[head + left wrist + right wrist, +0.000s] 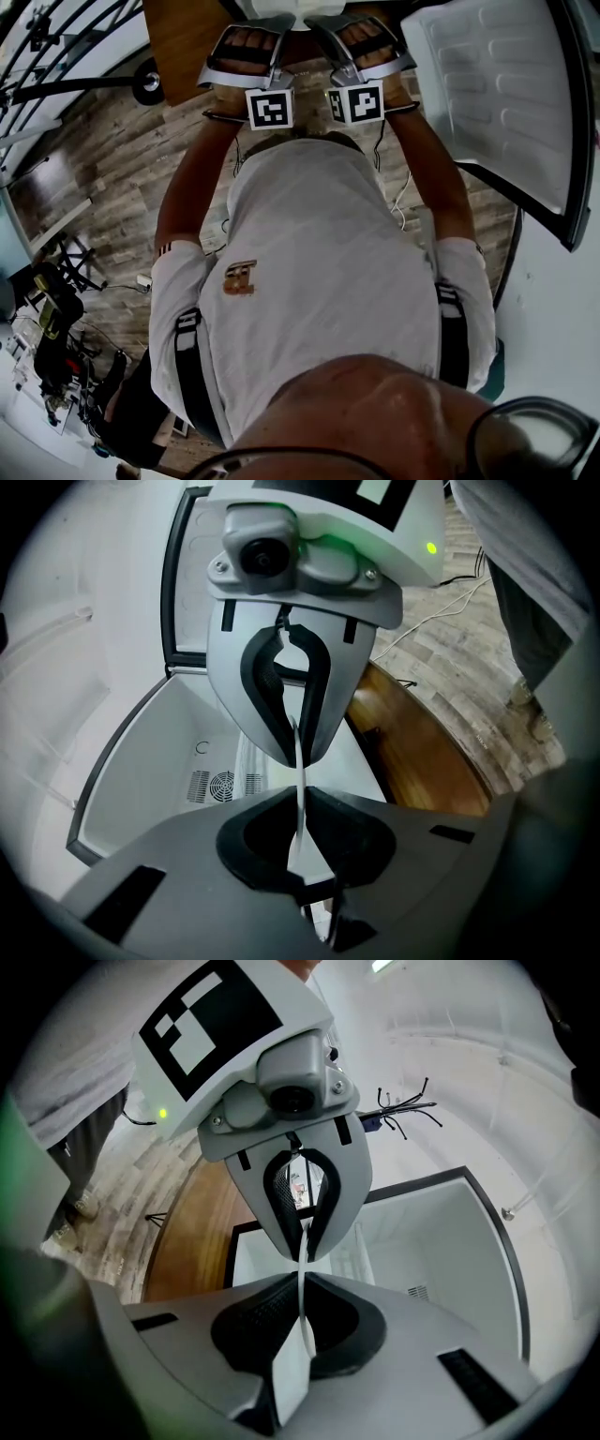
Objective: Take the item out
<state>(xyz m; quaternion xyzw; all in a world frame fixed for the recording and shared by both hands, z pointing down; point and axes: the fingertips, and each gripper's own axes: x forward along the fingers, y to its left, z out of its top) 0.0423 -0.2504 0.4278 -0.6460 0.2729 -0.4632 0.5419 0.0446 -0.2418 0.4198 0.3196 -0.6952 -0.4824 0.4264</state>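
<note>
A thin white sheet-like item (300, 794) shows edge-on between the two grippers, which face each other above an open white cooler box (150, 752). In the left gripper view my left gripper (298, 834) is shut on the sheet's near edge, and the right gripper (298, 738) pinches its far edge. From the right gripper view the same white sheet (302, 1288) runs from my right gripper (302, 1324), shut on it, to the left gripper (306, 1237). The head view has both grippers side by side at the top, left (246, 58) and right (367, 52); the sheet is hidden there.
The box's inside (441, 1241) is white, with a round fan grille (222, 785) on one wall. Its ribbed lid (497, 103) stands open at the right. A brown wooden tabletop (412, 752) lies beside the box. Cables (441, 611) trail over the plank floor.
</note>
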